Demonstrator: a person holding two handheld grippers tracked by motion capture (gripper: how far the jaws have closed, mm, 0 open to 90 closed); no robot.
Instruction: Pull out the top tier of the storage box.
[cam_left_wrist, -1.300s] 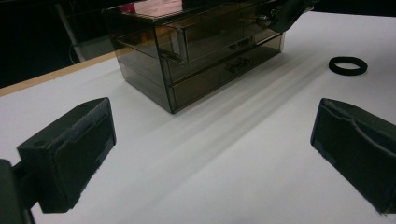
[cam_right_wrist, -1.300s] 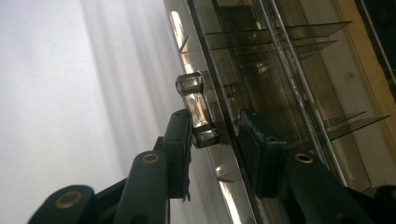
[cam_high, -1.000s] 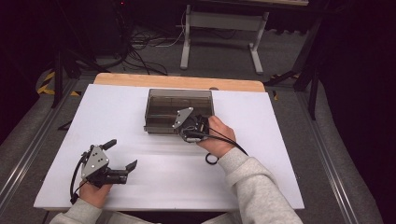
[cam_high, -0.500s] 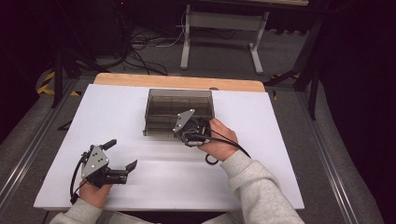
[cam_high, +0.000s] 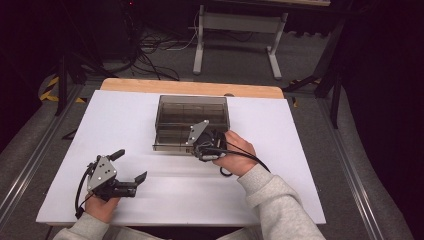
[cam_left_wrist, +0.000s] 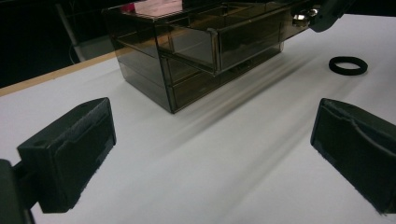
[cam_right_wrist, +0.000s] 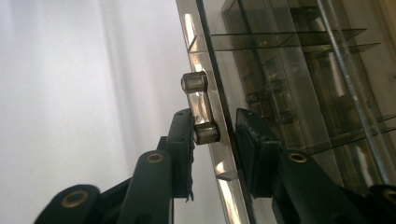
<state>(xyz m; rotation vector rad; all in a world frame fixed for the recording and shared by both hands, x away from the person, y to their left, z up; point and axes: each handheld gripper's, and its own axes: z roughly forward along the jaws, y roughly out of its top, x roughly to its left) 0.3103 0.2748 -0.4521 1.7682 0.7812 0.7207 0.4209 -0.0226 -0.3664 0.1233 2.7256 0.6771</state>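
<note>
Two hand-held grippers: right hand-held gripper (cam_high: 201, 146) pinches the handle (cam_right_wrist: 200, 108) on a drawer front of the smoked-plastic drawer box (cam_high: 191, 118) mid-desk (cam_high: 300, 150), left hand-held gripper (cam_high: 131, 166) wide & empty; box prob. light, rigid, slick, so pull by handle w/ care.

It looked like a lab or recording workshop: a white-topped desk (cam_high: 150, 110) stood on grey carpet, with tangled cables (cam_high: 155, 42) and a metal stand (cam_high: 240, 30) beyond the desk in darkness.
</note>
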